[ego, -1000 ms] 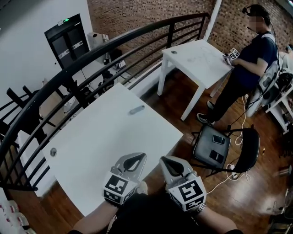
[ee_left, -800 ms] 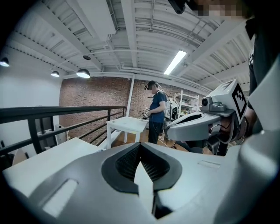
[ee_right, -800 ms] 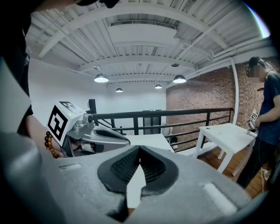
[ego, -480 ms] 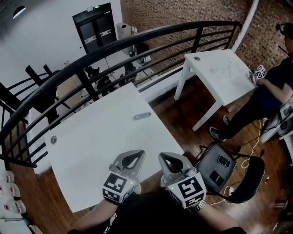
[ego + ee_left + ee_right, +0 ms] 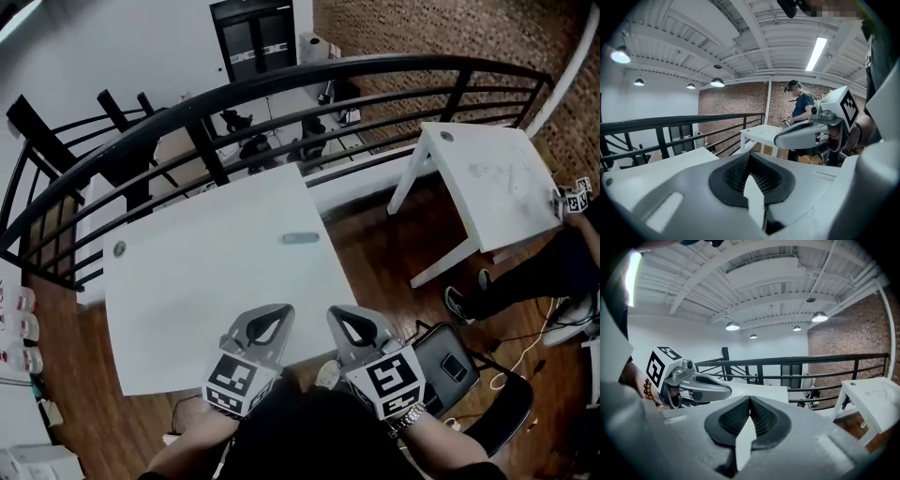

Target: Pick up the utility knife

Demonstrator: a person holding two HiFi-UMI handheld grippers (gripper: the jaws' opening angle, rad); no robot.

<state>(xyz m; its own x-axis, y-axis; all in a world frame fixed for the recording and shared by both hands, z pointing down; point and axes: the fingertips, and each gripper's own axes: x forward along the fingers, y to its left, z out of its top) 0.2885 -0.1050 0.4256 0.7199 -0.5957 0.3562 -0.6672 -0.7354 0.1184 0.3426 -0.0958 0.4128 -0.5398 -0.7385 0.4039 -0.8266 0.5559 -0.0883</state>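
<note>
Ahead of both jaw tips, well apart from them, on the white table (image 5: 187,281): utility knife (image 5: 301,238), lying flat near the table's right edge. Left gripper (image 5: 279,311): jaws together, holding nothing. Right gripper (image 5: 337,315): jaws together, holding nothing, just beside the left.

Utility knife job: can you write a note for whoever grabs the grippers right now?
Left gripper: shut, empty, at the near edge of the white square table.
Right gripper: shut, empty, beside the left one.
Small grey utility knife: lying flat near the table's far right edge, apart from both grippers.
Done: nothing picked up yet.
Left to do: reach across, open one gripper, close it on the knife and lift.
</note>
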